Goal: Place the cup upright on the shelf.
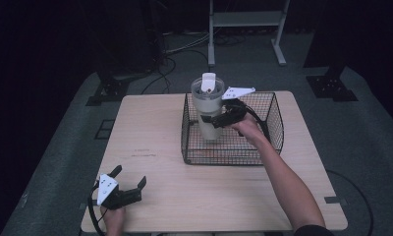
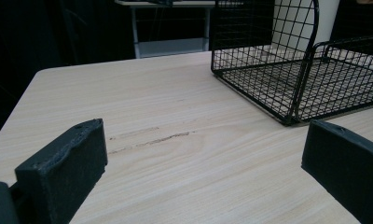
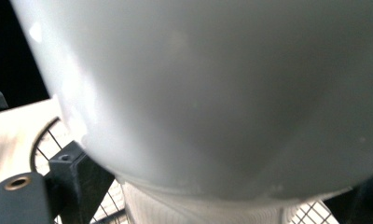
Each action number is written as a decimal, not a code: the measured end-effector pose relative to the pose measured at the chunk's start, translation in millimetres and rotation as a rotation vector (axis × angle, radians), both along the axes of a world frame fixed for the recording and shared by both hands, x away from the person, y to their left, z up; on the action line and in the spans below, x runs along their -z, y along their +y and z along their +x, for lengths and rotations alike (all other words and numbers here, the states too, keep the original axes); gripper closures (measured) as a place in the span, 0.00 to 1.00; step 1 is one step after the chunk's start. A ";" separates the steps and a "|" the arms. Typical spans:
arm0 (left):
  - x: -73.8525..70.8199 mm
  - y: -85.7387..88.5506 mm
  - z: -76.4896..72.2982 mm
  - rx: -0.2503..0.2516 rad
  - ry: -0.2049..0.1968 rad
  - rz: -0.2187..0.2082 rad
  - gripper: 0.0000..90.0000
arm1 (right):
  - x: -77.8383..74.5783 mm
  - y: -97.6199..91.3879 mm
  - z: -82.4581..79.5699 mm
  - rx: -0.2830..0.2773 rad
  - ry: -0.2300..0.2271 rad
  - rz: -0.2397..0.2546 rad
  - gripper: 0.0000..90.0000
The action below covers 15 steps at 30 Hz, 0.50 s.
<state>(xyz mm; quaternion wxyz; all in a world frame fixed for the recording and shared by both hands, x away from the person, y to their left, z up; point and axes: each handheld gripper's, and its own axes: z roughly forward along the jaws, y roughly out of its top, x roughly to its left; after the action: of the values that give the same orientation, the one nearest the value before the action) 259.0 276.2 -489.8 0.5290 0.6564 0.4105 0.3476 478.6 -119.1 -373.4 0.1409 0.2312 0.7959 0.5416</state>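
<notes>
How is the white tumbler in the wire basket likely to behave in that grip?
The tumbler looks rigid, probably keeping its shape under the right gripper. Its glossy wall may slip. Tall, narrowing downward, it could tip in the basket.

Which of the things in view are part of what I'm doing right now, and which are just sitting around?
In the job:
white tumbler, gripped by the right tongs
black wire basket, tumbler inside it

Just about:
left tongs, open and empty over the table
metal stand behind the table

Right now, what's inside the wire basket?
Inside the wire basket: a white tumbler, upright, gripped by the right gripper. The tumbler hides the basket floor beneath it.
</notes>
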 end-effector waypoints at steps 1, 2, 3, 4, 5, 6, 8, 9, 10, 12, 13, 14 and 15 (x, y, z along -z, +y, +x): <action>0.0 0.0 0.0 0.000 0.000 0.000 0.00 | 0.0 0.0 0.0 0.000 0.000 0.000 0.10; 0.0 0.0 0.0 0.000 0.000 0.000 0.00 | 2.2 0.2 0.7 -0.003 0.002 -0.006 0.10; 0.0 0.1 0.0 0.000 0.000 0.000 0.00 | 4.2 0.3 1.1 -0.001 0.008 -0.010 0.10; -0.1 0.2 0.0 0.000 0.000 0.000 0.00 | 5.9 0.6 1.6 -0.001 0.011 -0.010 0.10; -0.1 0.2 0.0 0.000 0.000 0.000 0.00 | 8.3 0.6 2.4 -0.002 0.018 -0.013 0.10; 0.0 0.2 0.0 -0.001 0.000 -0.001 0.00 | 11.8 0.5 3.9 -0.003 0.023 -0.015 0.10; 0.0 0.3 -0.1 0.000 -0.001 -0.001 0.00 | 13.3 0.1 4.6 -0.007 0.028 -0.015 0.10; 0.0 0.3 0.0 0.000 -0.002 -0.001 0.00 | 14.2 0.1 5.1 -0.008 0.032 -0.016 0.10; 0.1 0.3 0.2 0.000 -0.003 -0.002 0.00 | 15.5 0.2 5.7 -0.009 0.034 -0.018 0.10; 0.1 0.2 0.2 0.000 -0.004 -0.002 0.00 | 18.7 0.9 7.4 -0.014 0.039 -0.032 0.10; 0.1 0.2 0.2 0.000 -0.004 -0.002 0.00 | 18.7 0.9 7.4 -0.014 0.039 -0.032 0.10; 0.2 0.2 0.1 0.000 -0.004 -0.002 0.00 | 19.9 1.3 8.2 -0.017 0.042 -0.033 0.10; 0.1 0.3 0.1 0.001 -0.004 -0.003 0.00 | 21.5 1.7 9.2 -0.020 0.047 -0.035 0.10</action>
<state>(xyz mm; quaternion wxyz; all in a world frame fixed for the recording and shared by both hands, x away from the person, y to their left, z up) 259.1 276.5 -489.9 0.5307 0.6552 0.4097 0.3482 487.8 -117.4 -394.9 0.1209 0.2333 0.8106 0.5234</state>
